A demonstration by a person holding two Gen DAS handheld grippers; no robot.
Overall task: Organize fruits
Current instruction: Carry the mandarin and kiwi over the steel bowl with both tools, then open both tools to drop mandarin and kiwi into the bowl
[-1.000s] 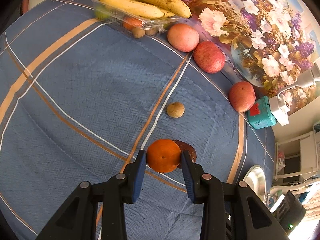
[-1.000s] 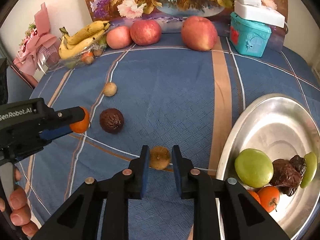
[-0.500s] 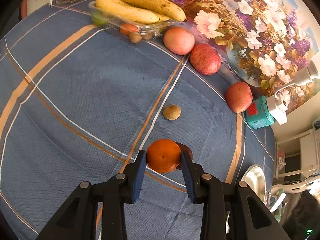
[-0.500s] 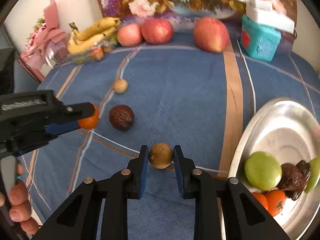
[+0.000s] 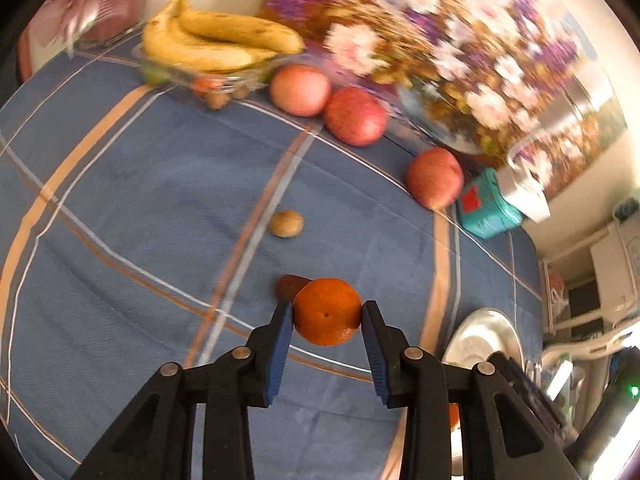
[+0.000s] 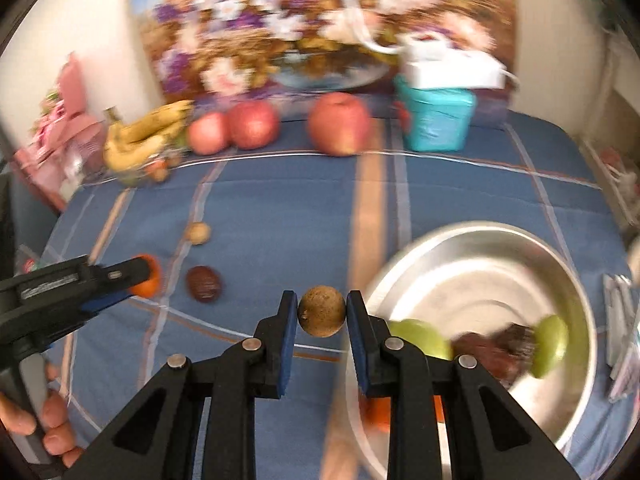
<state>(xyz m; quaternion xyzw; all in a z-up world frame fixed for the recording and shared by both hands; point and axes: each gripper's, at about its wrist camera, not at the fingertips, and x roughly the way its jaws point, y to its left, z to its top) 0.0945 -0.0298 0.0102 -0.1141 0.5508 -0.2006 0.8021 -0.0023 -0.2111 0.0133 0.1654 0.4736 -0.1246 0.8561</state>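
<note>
So, quick rundown of where we're at with the fruit:

left gripper (image 5: 327, 316): clamped on the orange (image 5: 327, 311), pads pressing its left and right sides, fruit held above the blue plaid cloth (image 5: 160, 200).

right gripper (image 6: 322, 312): clamped on the small brown fruit (image 6: 321, 310), squeezed across its middle, hanging just left of the metal bowl (image 6: 480, 248).

orange, feel: we reckon it's light-ish with a soft skin that gives a bit. Pads sit across its widest part, which looks like the right spot; any harder and we'd likely bruise it.

small brown fruit, feel: looks light with a dry, matte shell, so probably not slippery. It's round and tiny though, so an off-centre pinch could pop it out. Our grip looks centred.

bowl contents: green fruits (image 6: 420, 340), a dark wrinkly one, something orange near the front rim, all blurry.

still on the cloth: a dark wrinkled fruit (image 6: 203, 283) near the orange, another small brown one (image 5: 286, 223) further back.

far edge: three apples (image 5: 355, 116) in a row, bananas (image 5: 216, 44) on a clear tray at far left, a teal box (image 5: 486, 212) at right.

apples, guess: heavier, smooth and waxy, wide for these pads; we'd take them across the middle.

bananas, guess: soft, awkward bunch, likely best left alone.
</note>
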